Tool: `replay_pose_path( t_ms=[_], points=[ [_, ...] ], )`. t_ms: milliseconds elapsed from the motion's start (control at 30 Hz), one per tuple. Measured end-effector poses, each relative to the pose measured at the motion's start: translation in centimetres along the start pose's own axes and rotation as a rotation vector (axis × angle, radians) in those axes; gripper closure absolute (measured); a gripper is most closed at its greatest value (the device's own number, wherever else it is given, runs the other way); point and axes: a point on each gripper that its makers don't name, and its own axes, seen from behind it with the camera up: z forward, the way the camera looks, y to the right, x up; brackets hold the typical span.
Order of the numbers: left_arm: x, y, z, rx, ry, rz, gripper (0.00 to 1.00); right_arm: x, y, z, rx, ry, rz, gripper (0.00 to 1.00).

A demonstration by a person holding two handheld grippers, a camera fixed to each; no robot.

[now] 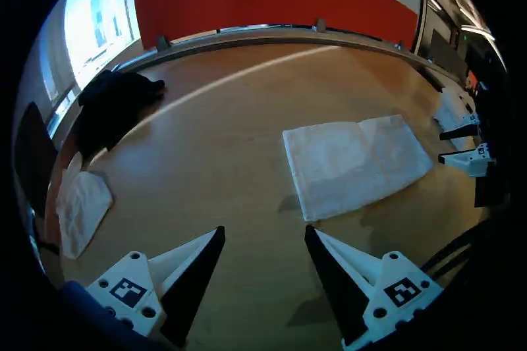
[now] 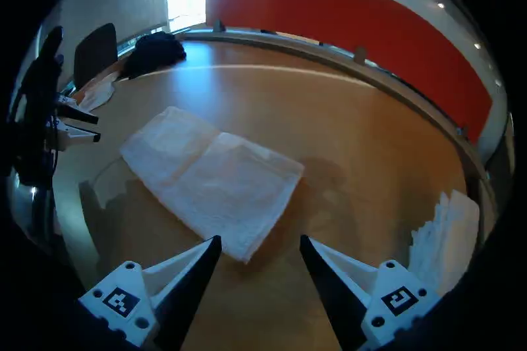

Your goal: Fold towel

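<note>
Lying flat on the wooden table (image 1: pixel 217 120), the folded white towel (image 2: pixel 211 176) is resting ahead of both grippers. The left gripper (image 1: pixel 264 228) is hovering over bare tabletop with its fingers spread apart and holding nothing; the towel is sitting ahead and to its right. The right gripper (image 2: pixel 260 238) is hanging released and empty, with the towel's near corner showing between its fingertips. A black garment (image 1: pixel 115 104) is lying near the table's far edge, where a red partition (image 1: pixel 277 2) is standing.
</note>
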Motion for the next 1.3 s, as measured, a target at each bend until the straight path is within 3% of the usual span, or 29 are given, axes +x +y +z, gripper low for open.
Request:
replay_pose_path(
  t_ms=[300, 667, 967, 1300],
  points=[
    [-1.6, -1.4, -1.6, 0.026, -0.007, -0.025, 0.10, -0.2, -0.8, 0.8, 0.039, -0.022, -0.067, 0.08],
    [-3.0, -2.4, -2.7, 0.043, -0.021, -0.045, 0.10, -1.6, -1.2, 1.8, 0.068, -0.061, -0.102, 0.11],
    [-3.7, -3.1, -3.2, 0.051, -0.028, -0.056, 0.10, -2.9, -1.4, 2.5, 0.099, -0.087, -0.126, 0.28],
    [-4.0, -3.4, -3.4, 0.054, -0.029, -0.066, 0.10, -3.6, -1.5, 2.6, 0.128, -0.122, -0.112, 0.71]
  ],
)
